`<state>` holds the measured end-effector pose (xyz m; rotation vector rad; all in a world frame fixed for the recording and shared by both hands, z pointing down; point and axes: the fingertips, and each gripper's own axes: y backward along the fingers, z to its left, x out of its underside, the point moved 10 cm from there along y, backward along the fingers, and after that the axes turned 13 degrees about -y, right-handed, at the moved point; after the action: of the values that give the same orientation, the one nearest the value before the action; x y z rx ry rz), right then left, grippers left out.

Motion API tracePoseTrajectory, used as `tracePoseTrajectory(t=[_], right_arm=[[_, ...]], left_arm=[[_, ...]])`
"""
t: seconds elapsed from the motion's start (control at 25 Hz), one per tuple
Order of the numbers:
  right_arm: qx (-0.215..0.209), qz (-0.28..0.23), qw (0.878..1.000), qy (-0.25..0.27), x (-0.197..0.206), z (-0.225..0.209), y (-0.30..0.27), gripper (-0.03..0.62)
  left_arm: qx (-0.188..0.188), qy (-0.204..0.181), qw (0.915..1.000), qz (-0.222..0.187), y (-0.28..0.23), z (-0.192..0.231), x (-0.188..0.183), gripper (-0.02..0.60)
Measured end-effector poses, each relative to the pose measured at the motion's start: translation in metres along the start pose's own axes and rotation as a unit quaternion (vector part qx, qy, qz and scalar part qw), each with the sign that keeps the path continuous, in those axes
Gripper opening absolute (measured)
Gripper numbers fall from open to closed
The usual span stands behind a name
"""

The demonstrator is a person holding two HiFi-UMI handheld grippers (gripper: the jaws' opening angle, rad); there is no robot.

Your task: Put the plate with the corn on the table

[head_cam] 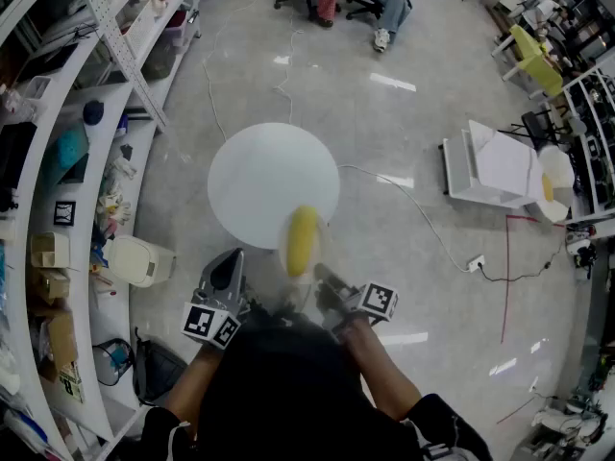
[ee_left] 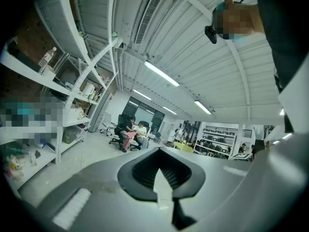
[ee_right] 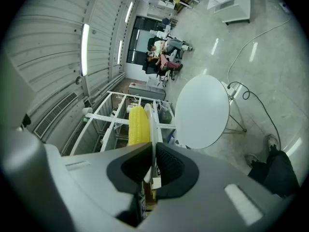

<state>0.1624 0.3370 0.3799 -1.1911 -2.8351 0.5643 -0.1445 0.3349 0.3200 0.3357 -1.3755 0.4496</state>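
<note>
Right gripper (ee_right: 153,154) pinched on the rim of the plate (ee_right: 154,127), corn (ee_right: 137,125) just ahead of its jaws, presumably held flat against rolling; table (head_cam: 259,176) ahead, below; left gripper (head_cam: 231,265) closed, empty, idle alongside

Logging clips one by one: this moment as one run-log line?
right tongs: shut on plate, corn cob on it | left tongs: shut, empty | round table: plate not yet down

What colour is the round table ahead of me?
Plain white. The round table shows best in the head view.
</note>
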Motion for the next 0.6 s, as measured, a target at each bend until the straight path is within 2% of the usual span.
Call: tracePoseTrajectory(t=[0.6], right_arm=[[-0.005, 0.004, 1.000, 0.002, 0.0020, 0.0032, -0.0055, 0.035]], left_arm=[[-0.004, 0.000, 1.0000, -0.005, 0.0014, 0.0045, -0.0015, 0.003]])
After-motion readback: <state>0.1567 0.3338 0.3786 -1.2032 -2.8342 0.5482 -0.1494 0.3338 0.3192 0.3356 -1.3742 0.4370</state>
